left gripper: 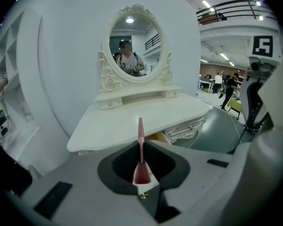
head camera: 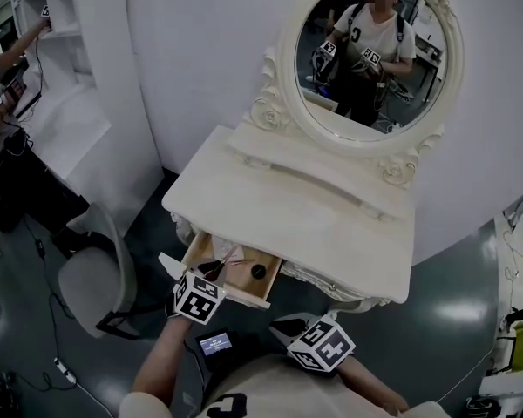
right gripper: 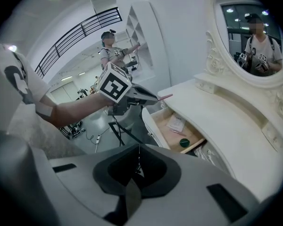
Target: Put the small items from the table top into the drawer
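I'm pinching the slim pink stick [left gripper: 140, 142] in my left gripper [left gripper: 142, 173], aiming it lengthwise into the open drawer [head camera: 241, 291]; my right gripper [right gripper: 137, 166] is hanging closed, empty.

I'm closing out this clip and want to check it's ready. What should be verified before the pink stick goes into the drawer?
1. Drawer pulled open: ok.
2. Left gripper clamped on the pink stick: ok.
3. Right gripper empty, jaws together: ok.
4. Free floor in the drawer beside the round dark item: ok.
5. Stick tip above the drawer opening: cannot tell; the left gripper sits near the drawer's front edge.
6. Other small items left on the table top: ok, none visible.
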Motion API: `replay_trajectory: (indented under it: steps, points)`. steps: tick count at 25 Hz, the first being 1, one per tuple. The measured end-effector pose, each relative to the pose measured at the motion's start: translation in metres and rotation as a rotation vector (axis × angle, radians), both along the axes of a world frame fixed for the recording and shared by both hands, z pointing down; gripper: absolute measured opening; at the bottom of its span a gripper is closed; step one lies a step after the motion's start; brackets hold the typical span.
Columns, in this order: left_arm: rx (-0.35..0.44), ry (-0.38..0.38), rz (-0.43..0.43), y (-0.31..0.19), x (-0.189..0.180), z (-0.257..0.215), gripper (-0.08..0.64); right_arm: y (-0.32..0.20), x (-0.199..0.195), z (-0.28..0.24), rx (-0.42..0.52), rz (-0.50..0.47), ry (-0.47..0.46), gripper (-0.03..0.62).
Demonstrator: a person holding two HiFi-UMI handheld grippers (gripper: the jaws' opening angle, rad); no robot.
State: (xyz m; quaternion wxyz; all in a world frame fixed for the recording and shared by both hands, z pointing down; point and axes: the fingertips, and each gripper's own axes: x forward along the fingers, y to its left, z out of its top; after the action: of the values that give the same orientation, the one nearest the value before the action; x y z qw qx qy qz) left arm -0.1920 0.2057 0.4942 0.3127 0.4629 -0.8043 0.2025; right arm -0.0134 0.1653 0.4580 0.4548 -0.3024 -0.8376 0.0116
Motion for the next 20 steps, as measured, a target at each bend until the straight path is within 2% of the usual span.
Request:
replay_trajectory:
  steps: [10,20]
  points:
    - [-0.120,0.034,0.007,-0.024,-0.002,0.020,0.092,-0.033,-0.007,0.000,-0.063,-0.010,0.003,0.028]
    - [-0.273,0.047,-0.037,-0.045,-0.011,0.042,0.092,-0.072,-0.008,-0.005,-0.156,-0.067,-0.023,0.028]
